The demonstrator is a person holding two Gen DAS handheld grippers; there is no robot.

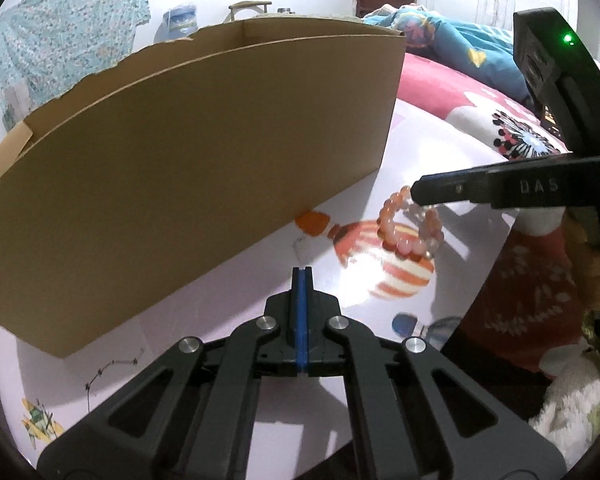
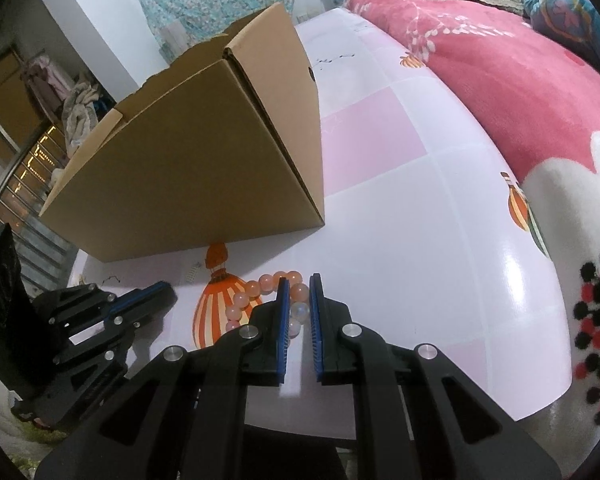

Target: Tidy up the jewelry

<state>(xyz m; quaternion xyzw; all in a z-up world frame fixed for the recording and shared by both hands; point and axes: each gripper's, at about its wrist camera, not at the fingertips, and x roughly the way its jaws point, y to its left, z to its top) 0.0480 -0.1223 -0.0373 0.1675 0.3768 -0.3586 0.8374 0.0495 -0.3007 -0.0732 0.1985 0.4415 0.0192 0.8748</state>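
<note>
An orange and pink bead bracelet (image 1: 410, 232) hangs from my right gripper (image 1: 418, 192) a little above the pink table. In the right wrist view the bracelet (image 2: 260, 286) loops around the left finger, and beads sit between the narrowly parted blue pads of my right gripper (image 2: 299, 280). My left gripper (image 1: 302, 270) is shut and empty, low over the table, left of the bracelet; it also shows in the right wrist view (image 2: 168, 290). An open brown cardboard box (image 1: 188, 152) stands just behind both grippers, also seen in the right wrist view (image 2: 204, 160).
The table (image 2: 420, 240) has a glossy pink and white cover with balloon prints. A pink flowered blanket (image 2: 520, 92) lies along its right side. A small white object (image 1: 300, 245) lies near the box's base. A blue patterned cloth (image 1: 72, 28) hangs behind.
</note>
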